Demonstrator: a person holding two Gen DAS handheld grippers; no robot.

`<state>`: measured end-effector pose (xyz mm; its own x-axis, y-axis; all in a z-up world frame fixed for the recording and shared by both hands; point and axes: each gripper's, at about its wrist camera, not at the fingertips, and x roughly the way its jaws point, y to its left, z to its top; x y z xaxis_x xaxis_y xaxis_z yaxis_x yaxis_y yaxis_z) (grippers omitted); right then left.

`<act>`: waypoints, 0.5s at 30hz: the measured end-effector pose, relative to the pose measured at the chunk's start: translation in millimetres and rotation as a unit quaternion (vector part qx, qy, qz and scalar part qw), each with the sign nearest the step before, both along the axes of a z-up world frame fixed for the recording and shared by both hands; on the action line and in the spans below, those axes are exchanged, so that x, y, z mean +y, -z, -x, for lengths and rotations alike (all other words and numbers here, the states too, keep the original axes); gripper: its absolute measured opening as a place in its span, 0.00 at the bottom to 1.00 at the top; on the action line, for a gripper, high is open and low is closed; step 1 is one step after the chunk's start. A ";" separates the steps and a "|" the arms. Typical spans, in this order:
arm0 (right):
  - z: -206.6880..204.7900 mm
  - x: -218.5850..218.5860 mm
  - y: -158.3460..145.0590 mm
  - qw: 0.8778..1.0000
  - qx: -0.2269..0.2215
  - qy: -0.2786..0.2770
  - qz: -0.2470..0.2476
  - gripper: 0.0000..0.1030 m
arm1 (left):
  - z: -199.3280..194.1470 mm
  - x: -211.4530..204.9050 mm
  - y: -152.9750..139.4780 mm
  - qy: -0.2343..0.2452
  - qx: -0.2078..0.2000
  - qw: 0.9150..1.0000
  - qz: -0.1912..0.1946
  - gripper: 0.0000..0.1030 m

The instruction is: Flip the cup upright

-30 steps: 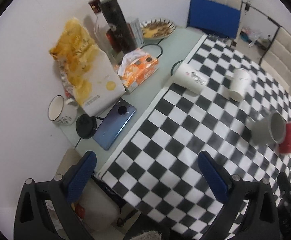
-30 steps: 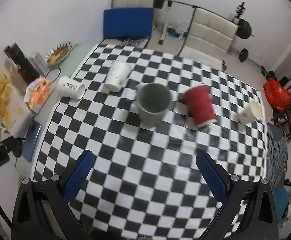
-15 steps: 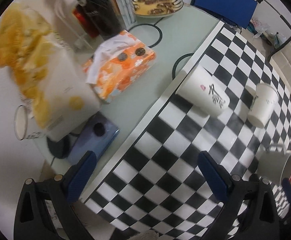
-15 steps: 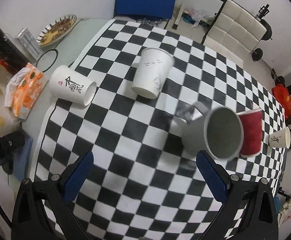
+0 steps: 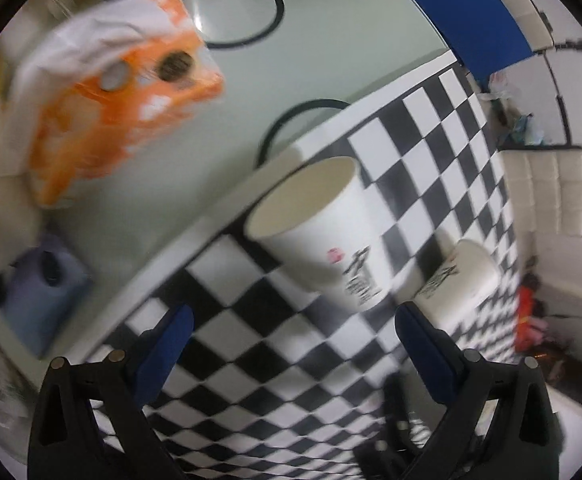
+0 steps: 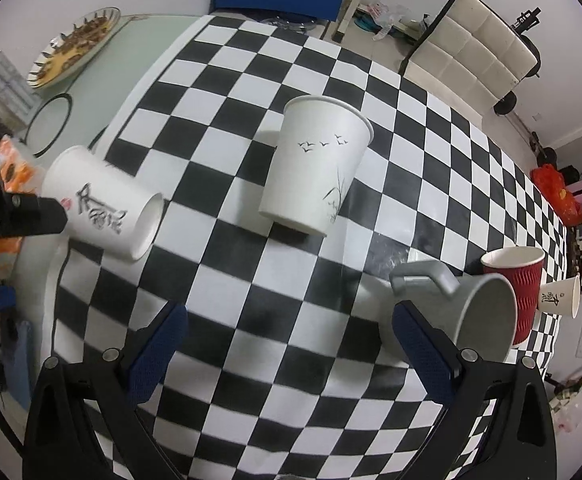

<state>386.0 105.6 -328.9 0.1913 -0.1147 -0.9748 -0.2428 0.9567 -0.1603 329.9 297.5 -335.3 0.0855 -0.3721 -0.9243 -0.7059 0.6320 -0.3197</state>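
A white paper cup with black calligraphy point(image 5: 331, 236) lies on its side at the left edge of the checkered cloth point(image 5: 251, 340); it also shows in the right wrist view point(image 6: 103, 204). My left gripper point(image 5: 291, 340) is open, just short of this cup, and one of its fingers reaches the cup in the right wrist view point(image 6: 35, 216). A second white cup with birds point(image 6: 315, 164) lies on its side mid-table. A grey mug point(image 6: 463, 316) lies on its side beside my open, empty right gripper point(image 6: 287, 336).
An orange tissue pack point(image 5: 111, 100), a phone point(image 5: 39, 292) and a plate of food point(image 6: 71, 48) sit on the bare green table at left. A red cup point(image 6: 519, 284) and a small white cup point(image 6: 563, 296) stand at the right. Chairs stand beyond the table.
My left gripper has moved forward and down towards the calligraphy cup, which now fills the view. My right gripper has moved in closer over the cloth; the grey mug now lies by its right finger.
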 end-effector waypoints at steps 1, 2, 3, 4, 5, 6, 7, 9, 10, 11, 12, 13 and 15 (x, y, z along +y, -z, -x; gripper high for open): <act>-2.3 -0.1 1.4 1.000 0.000 0.000 0.002 1.00 | -2.6 0.1 3.8 -0.006 -0.001 1.000 0.012 1.00; -4.7 0.4 2.8 1.000 0.000 0.000 0.007 1.00 | -5.4 -0.1 8.1 -0.012 -0.002 1.000 0.026 1.00; -7.1 0.7 4.1 1.000 0.000 0.001 0.011 1.00 | -8.3 0.5 12.3 -0.017 0.000 0.999 0.036 1.00; -9.4 0.8 5.4 1.000 0.001 0.001 0.013 1.00 | -9.6 0.8 16.1 -0.022 0.002 0.999 0.045 1.00; -11.3 1.0 6.6 1.000 0.002 0.002 0.016 1.00 | -11.1 1.7 20.2 -0.030 0.000 0.998 0.055 1.00; -12.9 1.2 7.9 1.000 0.002 0.002 0.019 1.00 | -13.1 2.1 23.3 -0.037 -0.001 0.997 0.061 1.00; -14.1 1.6 9.1 1.000 0.003 0.001 0.021 1.00 | -14.1 3.1 25.6 -0.043 -0.002 0.997 0.065 1.00; -16.4 1.5 11.6 1.000 0.004 0.001 0.025 1.00 | -16.3 6.1 29.8 -0.055 -0.006 0.996 0.069 0.99; -17.4 1.6 12.9 1.000 0.005 0.001 0.028 1.00 | -17.4 7.5 31.4 -0.060 -0.007 0.996 0.069 0.99; -18.4 1.8 14.0 1.000 0.006 0.000 0.029 1.00 | -18.6 8.6 33.5 -0.064 -0.008 0.995 0.071 0.99; -19.5 1.8 15.0 1.000 0.007 0.000 0.030 1.00 | -20.2 9.6 36.1 -0.068 -0.008 0.995 0.073 0.99; -20.3 2.2 15.7 0.999 0.007 -0.001 0.031 1.00 | -22.2 10.5 39.1 -0.070 -0.008 0.995 0.072 0.99; -22.1 2.5 17.5 0.999 0.007 -0.001 0.035 1.00 | -25.9 12.5 43.3 -0.073 -0.007 0.995 0.068 0.98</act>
<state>408.1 108.1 -346.4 0.1779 -0.1817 -0.9671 -0.2477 0.9429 -0.2228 355.8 309.9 -378.6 0.1607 -0.4763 -0.8645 -0.7818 0.4732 -0.4060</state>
